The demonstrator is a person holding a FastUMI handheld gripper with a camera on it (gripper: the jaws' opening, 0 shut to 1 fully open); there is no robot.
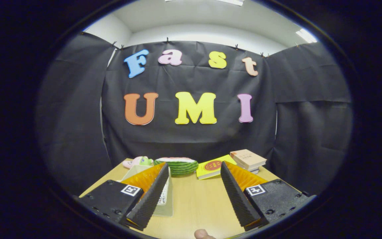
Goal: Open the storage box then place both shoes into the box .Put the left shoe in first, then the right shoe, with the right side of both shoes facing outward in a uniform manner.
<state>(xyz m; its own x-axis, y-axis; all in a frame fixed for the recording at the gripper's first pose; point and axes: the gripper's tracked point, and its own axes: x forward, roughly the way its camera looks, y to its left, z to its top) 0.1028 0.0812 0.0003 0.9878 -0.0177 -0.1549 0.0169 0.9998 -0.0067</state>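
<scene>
My gripper [195, 167] is open above a light wooden table [197, 202], its two fingers spread wide with only bare tabletop between them. A clear plastic storage box [165, 197] stands on the table behind and just inside my left finger, which hides most of it. I cannot tell whether its lid is open or closed.
At the table's far edge lie a pink and green soft toy [138, 162], a watermelon-slice toy [176, 165], a yellow book [212, 167] and a small stack of books [248, 160]. A fingertip of a person [202, 234] shows close below, between the fingers.
</scene>
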